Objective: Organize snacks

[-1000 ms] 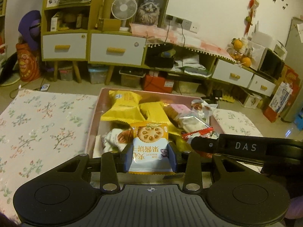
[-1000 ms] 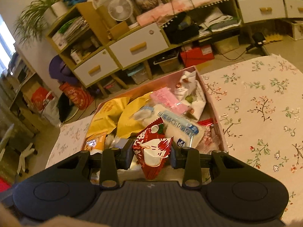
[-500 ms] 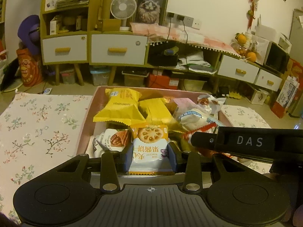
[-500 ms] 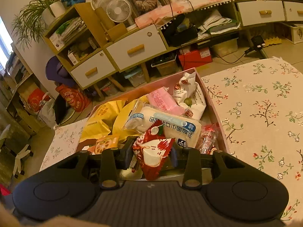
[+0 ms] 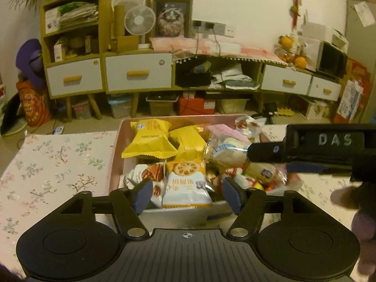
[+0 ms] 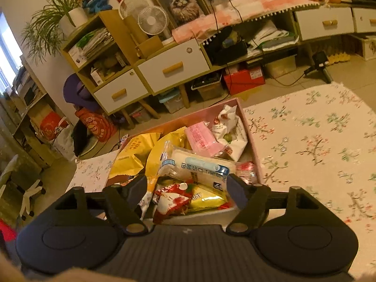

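- The left claw (image 5: 186, 193) stands with its jaws apart; they have just been opening. The biscuit packet (image 5: 185, 184), white with an orange top and a round biscuit printed on it, sits between the blue pads (image 5: 141, 193) without either pad pressing on it.
- That packet lies at the near edge of the pink box (image 5: 116, 155), just ahead of the left claw, its lower end over the box's near wall.
- Just to the left of it, partly behind the left pad, lies a white packet with a waffle print (image 5: 146, 176).
- Further ahead of the left claw rest two yellow bags (image 5: 150, 138), side by side, and to their right a clear-wrapped bread roll (image 5: 229, 152).
- The right claw (image 6: 185, 191) also has its jaws spread, having just been opening. The red and white packet (image 6: 172, 199) lies between them, free of both pads, on the heap at the near end of the box.
- Touching that packet on its right is a yellow packet (image 6: 206, 197); just beyond both lies the bread roll with its blue label.
- Further ahead of the right claw are a pink packet (image 6: 201, 138) and white packets (image 6: 231, 129) against the box's far right corner.
- The box sits on a table under a floral cloth (image 6: 312, 145), which spreads to both sides of the claws.
- In the left view, the right tool's black body crosses from the right above the snacks.
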A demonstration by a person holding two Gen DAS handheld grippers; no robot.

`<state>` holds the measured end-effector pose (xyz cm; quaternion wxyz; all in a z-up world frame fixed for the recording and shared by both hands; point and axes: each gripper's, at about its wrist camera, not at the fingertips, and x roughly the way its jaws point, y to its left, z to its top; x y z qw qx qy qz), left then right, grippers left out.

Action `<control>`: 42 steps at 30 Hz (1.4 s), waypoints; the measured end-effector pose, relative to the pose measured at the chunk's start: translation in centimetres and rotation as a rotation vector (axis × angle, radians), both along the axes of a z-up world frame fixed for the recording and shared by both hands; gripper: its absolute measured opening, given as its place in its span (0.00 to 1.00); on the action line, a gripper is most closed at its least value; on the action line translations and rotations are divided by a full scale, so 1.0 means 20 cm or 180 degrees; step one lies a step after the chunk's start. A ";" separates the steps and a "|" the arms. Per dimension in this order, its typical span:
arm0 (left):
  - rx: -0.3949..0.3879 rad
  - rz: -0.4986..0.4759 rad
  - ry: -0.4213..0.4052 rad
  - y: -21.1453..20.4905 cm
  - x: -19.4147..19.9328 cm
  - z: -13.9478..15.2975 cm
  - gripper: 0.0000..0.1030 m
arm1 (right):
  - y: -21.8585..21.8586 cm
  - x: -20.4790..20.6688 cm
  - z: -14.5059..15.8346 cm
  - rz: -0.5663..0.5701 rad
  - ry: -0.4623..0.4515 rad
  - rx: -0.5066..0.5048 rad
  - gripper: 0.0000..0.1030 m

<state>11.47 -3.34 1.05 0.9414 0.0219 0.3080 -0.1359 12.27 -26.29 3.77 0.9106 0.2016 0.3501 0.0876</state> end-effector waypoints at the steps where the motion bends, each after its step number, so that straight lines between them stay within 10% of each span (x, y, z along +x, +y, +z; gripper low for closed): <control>1: 0.0049 -0.0029 0.0002 0.00 -0.02 0.01 0.69 | -0.01 -0.01 0.01 -0.0002 -0.0004 -0.0025 0.74; 18: 0.0371 0.0135 0.0380 0.07 -0.33 0.11 0.94 | 0.02 -0.27 0.13 -0.0052 0.0155 -0.0817 0.99; 42: 0.0437 0.0506 0.0636 0.11 -0.53 0.21 1.00 | 0.18 -0.44 0.15 -0.0050 0.0404 -0.1379 1.00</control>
